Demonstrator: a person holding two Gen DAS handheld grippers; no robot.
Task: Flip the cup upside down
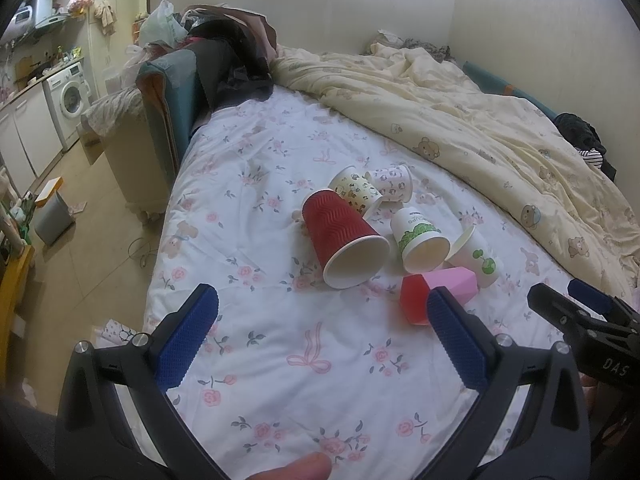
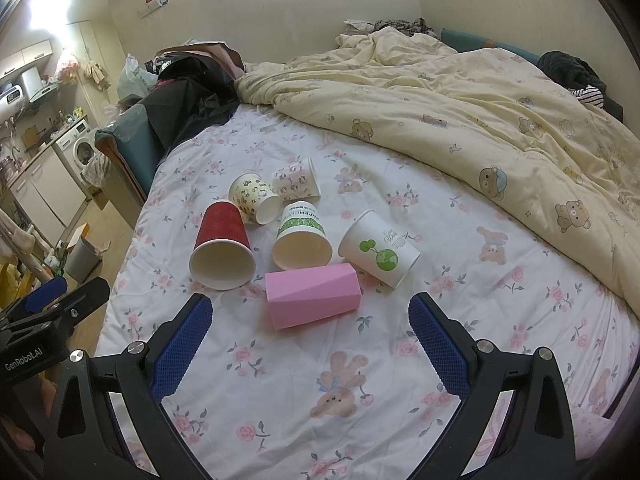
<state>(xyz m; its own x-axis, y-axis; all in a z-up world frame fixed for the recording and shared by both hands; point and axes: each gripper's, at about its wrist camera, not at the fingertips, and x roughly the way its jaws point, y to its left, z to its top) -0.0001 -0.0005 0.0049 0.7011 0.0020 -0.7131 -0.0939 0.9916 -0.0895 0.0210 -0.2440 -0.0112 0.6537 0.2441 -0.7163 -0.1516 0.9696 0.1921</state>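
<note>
Several cups lie on their sides on the floral bed sheet (image 2: 304, 380). A red ribbed cup (image 1: 344, 236) (image 2: 222, 246) has its mouth toward me. Beside it lie a white cup with a green band (image 1: 420, 240) (image 2: 302, 236), a white cup with a green globe (image 2: 380, 250) (image 1: 476, 258), two patterned cups (image 2: 256, 198) (image 2: 298, 180) and a pink faceted cup (image 2: 314, 296) (image 1: 452, 282). My left gripper (image 1: 320, 336) is open and empty, short of the cups. My right gripper (image 2: 310, 344) is open and empty, just in front of the pink cup.
A cream bear-print duvet (image 2: 480, 112) is bunched along the far and right side of the bed. Dark clothes and bags (image 1: 224, 52) pile at the far left corner. The bed's left edge drops to the floor, with a bin (image 1: 52, 220) and a washing machine (image 1: 70, 96) beyond.
</note>
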